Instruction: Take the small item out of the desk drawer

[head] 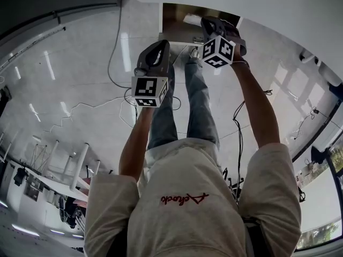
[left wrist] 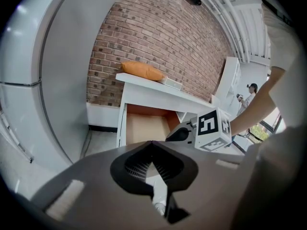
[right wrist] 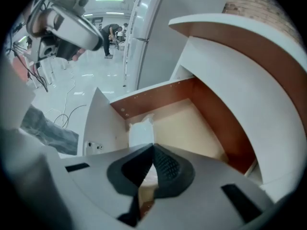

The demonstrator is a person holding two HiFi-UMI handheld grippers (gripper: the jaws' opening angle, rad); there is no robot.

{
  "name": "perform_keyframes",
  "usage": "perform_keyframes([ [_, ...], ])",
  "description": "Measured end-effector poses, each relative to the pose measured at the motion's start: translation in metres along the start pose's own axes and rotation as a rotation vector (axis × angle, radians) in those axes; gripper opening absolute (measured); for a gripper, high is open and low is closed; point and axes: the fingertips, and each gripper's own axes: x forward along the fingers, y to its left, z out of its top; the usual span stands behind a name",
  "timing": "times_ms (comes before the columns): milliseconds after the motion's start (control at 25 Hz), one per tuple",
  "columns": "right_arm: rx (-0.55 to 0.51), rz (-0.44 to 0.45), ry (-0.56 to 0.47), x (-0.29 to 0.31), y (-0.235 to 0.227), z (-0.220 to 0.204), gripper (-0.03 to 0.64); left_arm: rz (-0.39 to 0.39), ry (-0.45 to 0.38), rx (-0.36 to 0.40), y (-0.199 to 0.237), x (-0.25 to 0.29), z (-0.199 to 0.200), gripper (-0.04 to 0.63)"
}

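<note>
On my left, over the glossy pale floor (head: pixel 69 74), my left gripper (left wrist: pixel 152 145) hangs short of the drawer. Its dark ribbed fingers (left wrist: pixel 139 164) are clenched tip to tip, with nothing caught between them.

Ahead of it stands the white surface (left wrist: pixel 158 87), smooth and flat-topped, set against a rough red brick wall (left wrist: pixel 158 32). A plump orange cushion (left wrist: pixel 141 71) lies on its top.

Beneath the top, the drawer (left wrist: pixel 144 128) is pulled out. It is a shallow box with white outer panels, reddish-brown inner walls and a bare tan board floor.

The small item (right wrist: pixel 140 131) is inside the drawer, near a corner beside one white side panel. It is white and crinkled, like a thin packet, and I see nothing else in there.

To the right, my right gripper (right wrist: pixel 153 146) points steeply down into the drawer. Its textured fingers (right wrist: pixel 168 166) are pressed shut, and their tips sit right at the lower edge of the small item. Whether they pinch that edge or only meet in front of it, I cannot tell.
</note>
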Motion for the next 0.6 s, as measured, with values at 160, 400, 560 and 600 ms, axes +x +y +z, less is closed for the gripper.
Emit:
perform_keyframes([
  [160, 0.021, -0.037, -0.040, -0.026, 0.002, 0.001, 0.012, 0.000, 0.000, 0.004, -0.007, -0.002, 0.001, 0.009],
  [400, 0.105, -0.093, -0.090, -0.061, 0.007, 0.008, 0.011, -0.006, -0.009, 0.009, -0.014, -0.008, 0.004, 0.009],
  [560, 0.229, -0.149, -0.137, -0.085, -0.001, 0.014, 0.011, -0.006, -0.017, 0.008, -0.017, -0.011, 0.008, 0.009],
  [600, 0.269, -0.160, -0.152, -0.091, -0.003, 0.016, 0.011, -0.005, -0.020, 0.008, -0.017, -0.012, 0.010, 0.009],
])
